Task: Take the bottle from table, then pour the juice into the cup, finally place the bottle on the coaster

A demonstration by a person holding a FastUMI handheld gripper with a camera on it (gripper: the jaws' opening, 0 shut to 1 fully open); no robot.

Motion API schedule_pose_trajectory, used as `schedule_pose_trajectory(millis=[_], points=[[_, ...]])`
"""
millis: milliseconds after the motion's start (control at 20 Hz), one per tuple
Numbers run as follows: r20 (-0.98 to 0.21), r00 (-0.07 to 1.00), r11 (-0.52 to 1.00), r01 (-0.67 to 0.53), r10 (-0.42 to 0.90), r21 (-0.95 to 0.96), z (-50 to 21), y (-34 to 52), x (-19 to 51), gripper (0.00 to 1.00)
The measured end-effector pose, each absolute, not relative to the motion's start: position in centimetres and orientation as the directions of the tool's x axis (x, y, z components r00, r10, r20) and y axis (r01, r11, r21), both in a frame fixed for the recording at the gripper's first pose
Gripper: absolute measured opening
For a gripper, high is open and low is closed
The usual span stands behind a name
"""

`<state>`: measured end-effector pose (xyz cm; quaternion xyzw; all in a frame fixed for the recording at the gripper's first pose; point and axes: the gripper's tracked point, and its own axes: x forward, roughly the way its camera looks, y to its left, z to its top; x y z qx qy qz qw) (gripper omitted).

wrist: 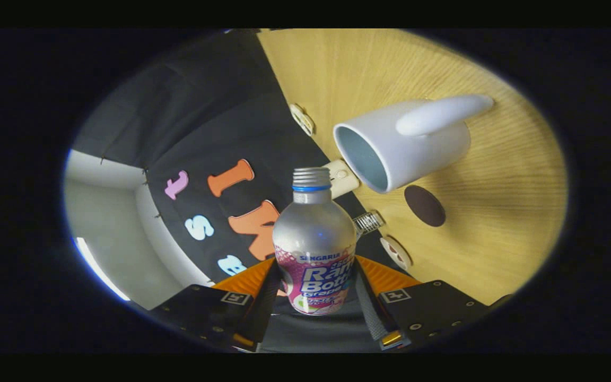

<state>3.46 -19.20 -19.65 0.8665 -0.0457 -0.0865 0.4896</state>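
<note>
Fingers (313,297) clamped round bottle (314,249)

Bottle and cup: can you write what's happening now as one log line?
claw: shut on bottle | bottle: tilted toward cup, mouth not over it | coaster: bare, beside cup | phase: moving to pour

Glossy metal bottle (313,233), wood-grain table (496,212)

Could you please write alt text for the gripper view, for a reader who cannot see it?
The gripper is shut on a silver bottle, tilted so its open neck aims toward a white cup on the wooden table. A dark round coaster lies beside the cup.
</note>
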Motion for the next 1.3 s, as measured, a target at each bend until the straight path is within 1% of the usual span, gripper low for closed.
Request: schedule_pose_trajectory(millis=[150, 250, 350, 400, 550, 800, 950, 1150, 1300], points=[[-0.065, 0.973, -0.420, -0.036, -0.223, 0.907, -19.7, -20.5, 2.8, 0.73], [-0.062, 0.972, -0.324, -0.015, -0.225, 0.946, -20.1, -20.2, 3.0, 0.74], [-0.078, 0.975, -0.188, 0.039, -0.207, 0.981, -20.5, -19.9, 3.3, 0.73], [-0.090, 0.972, -0.097, 0.070, -0.218, 0.993, -20.6, -20.2, 3.3, 0.73], [-0.072, 0.973, 0.136, 0.103, -0.219, 0.985, -19.3, -21.0, 3.6, 0.73], [-0.016, 0.971, 0.488, 0.133, -0.237, 0.863, -18.4, -22.0, 3.3, 0.74], [0.015, 0.972, 0.603, 0.134, -0.235, 0.786, -18.0, -22.4, 4.2, 0.73], [-0.003, 0.974, 0.750, 0.176, -0.226, 0.637, -17.9, -22.2, 5.7, 0.74], [-0.018, 0.974, 0.854, 0.205, -0.224, 0.479, -17.3, -21.8, 7.2, 0.74]])
